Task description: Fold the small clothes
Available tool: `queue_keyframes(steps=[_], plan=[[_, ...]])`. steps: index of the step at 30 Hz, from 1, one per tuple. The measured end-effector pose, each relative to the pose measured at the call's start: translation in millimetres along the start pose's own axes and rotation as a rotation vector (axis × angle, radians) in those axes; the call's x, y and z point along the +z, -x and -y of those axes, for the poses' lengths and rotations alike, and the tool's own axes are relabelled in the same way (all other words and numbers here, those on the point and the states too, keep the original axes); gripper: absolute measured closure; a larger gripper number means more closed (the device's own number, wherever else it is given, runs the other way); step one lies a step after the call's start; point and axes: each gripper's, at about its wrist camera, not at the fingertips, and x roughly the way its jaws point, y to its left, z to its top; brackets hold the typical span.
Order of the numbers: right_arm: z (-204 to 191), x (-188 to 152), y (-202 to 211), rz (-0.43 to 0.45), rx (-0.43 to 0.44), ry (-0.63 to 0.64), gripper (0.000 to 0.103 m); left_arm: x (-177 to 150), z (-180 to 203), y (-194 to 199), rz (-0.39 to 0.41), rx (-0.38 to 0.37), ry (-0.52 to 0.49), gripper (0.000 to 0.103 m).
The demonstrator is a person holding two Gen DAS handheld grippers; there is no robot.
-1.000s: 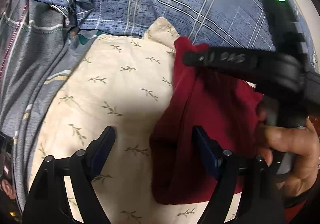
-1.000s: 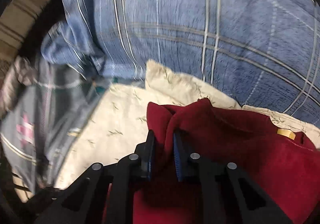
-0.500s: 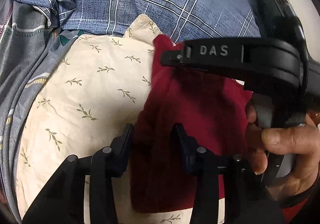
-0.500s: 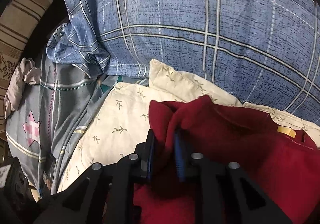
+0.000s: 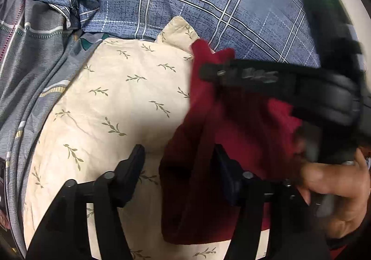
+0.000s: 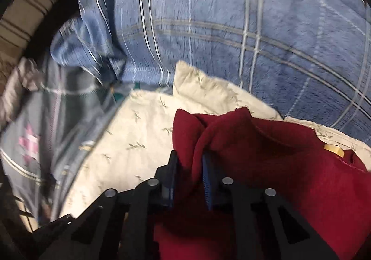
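A dark red garment [image 5: 243,125] lies bunched on a cream leaf-print pillow [image 5: 116,109]. My left gripper [image 5: 179,165] hovers over its left edge. Its jaws are opening, with that edge between them and the left pad clear of the cloth. In the right wrist view my right gripper [image 6: 189,167] is closing on a raised fold of the red garment [image 6: 266,148], and both pads press on it. A yellow tag [image 6: 334,149] shows on the cloth at the right. The left wrist view also shows the right gripper [image 5: 208,73], blurred, with a hand [image 5: 336,181] on its grip.
Blue plaid bedding [image 5: 208,4] rises behind the pillow. A grey patterned blanket [image 5: 27,74] lies crumpled along the left. A brown striped cloth [image 6: 27,16] runs across the far top left of the right wrist view.
My left jaws narrowed around the red cloth's edge half a second ago and have spread again. The right gripper keeps its pinch on the fold; both views are blurred now.
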Motion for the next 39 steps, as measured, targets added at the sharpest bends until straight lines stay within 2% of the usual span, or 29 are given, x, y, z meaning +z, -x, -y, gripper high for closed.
queue_keyframes(steps=[7, 19, 20, 21, 24, 27, 31, 39], plan=[[12, -5, 31, 0.075, 0.069, -0.041, 0.088, -2, 8, 0, 0.023, 0.029, -0.043, 0.042], [26, -11, 51, 0.116, 0.123, -0.094, 0.089, -6, 15, 8, 0.041, 0.032, -0.080, 0.042], [26, -12, 53, 0.120, 0.126, -0.095, 0.089, -7, 17, 10, 0.044, 0.021, -0.092, 0.050], [28, -12, 57, 0.127, 0.126, -0.098, 0.089, -8, 21, 12, 0.046, 0.004, -0.106, 0.062], [34, -13, 65, 0.138, 0.135, -0.110, 0.089, -12, 31, 21, 0.062, -0.008, -0.144, 0.076], [44, -12, 74, 0.152, 0.137, -0.126, 0.089, -12, 39, 32, 0.077, -0.041, -0.160, 0.081], [57, -11, 89, 0.175, 0.140, -0.148, 0.089, -8, 48, 45, 0.089, -0.099, -0.156, 0.083], [73, -11, 120, 0.190, 0.099, -0.148, 0.089, -10, 85, 58, 0.099, -0.144, -0.230, 0.084]])
